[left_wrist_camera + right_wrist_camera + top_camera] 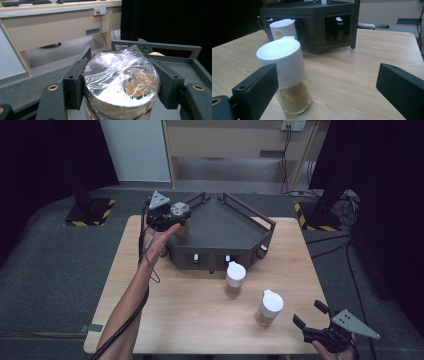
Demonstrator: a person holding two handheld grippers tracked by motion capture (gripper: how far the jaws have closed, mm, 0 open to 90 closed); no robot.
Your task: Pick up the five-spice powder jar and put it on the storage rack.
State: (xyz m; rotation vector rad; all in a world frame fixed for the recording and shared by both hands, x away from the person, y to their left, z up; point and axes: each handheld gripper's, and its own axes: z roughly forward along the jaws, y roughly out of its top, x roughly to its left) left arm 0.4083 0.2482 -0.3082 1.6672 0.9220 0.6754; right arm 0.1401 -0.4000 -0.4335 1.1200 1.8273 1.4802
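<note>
Two spice jars with white caps stand upright ahead of the wide-open right gripper [314, 322], the nearer jar [288, 75] just inside its left jaw, while the left gripper [122, 85] clamps an upright film-covered jar [121, 82] over the dark rack [225, 227].

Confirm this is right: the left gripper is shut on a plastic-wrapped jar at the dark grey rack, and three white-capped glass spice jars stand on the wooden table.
Not quite: two white-capped glass spice jars stand on the wooden table, as the high view shows. The left gripper is shut on the plastic-wrapped jar at the dark grey rack.
</note>
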